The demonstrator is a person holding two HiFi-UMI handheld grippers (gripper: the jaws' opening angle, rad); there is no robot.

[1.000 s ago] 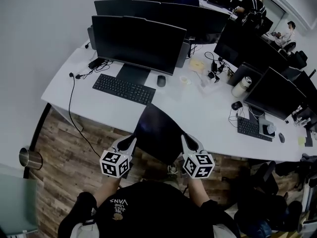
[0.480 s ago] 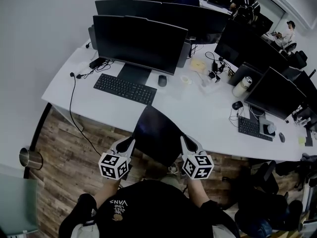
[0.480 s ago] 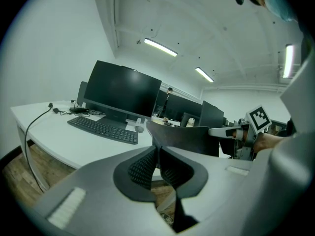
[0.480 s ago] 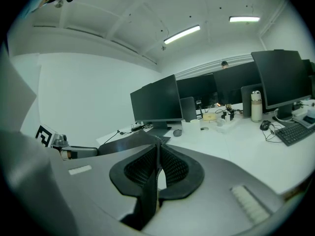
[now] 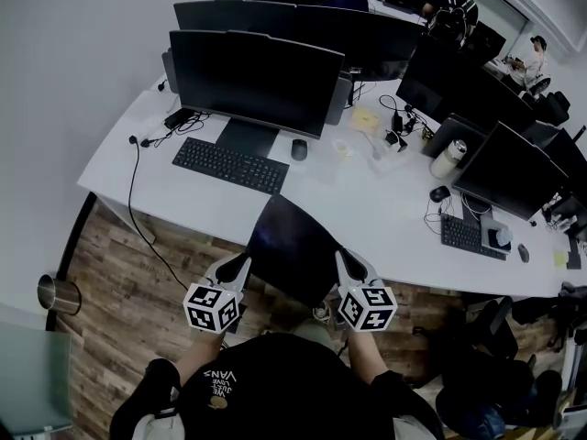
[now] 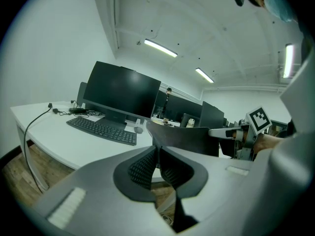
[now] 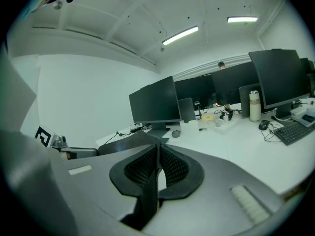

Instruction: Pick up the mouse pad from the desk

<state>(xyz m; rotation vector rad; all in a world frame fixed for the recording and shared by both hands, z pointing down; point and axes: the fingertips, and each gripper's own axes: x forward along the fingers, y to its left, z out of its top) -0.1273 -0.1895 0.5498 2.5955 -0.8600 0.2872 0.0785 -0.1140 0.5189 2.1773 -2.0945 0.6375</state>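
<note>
Nothing has moved: the left hand-held gripper (image 5: 244, 260) and right hand-held gripper (image 5: 342, 258) stay clamped on one mouse pad (image 5: 292, 242).

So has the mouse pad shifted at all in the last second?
No. The mouse pad keeps its place below the keyboard, far corner over the desk, with left gripper and right gripper shut on it.
</note>
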